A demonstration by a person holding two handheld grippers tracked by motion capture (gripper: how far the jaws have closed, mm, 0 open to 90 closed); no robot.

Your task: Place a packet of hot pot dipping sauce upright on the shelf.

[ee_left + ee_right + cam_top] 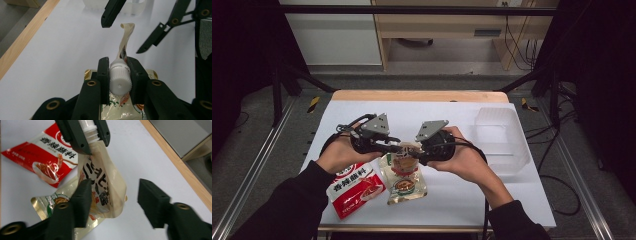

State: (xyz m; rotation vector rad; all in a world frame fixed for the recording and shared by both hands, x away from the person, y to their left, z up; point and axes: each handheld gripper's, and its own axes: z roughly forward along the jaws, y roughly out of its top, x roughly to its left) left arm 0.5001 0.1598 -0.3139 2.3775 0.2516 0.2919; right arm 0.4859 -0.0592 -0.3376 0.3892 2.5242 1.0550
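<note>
**Spout pouch held by its cap, right jaws let go**

The left gripper (119, 75) is clamped on the white screw cap (120, 77) of a beige spout pouch (105, 187), lifted over a gold sachet (404, 186) on the white table (462, 200). The right gripper (113, 200) stands released around the pouch's body. The right gripper view reads the red seasoning packet (42, 157) closely; the high view adds a clear plastic box (504, 140)

Left of the clear plastic container (507, 140) the white table (437, 112) lies bare; nearer the person, the red packet (357, 189) and gold pouch (404, 186) block passage.
</note>
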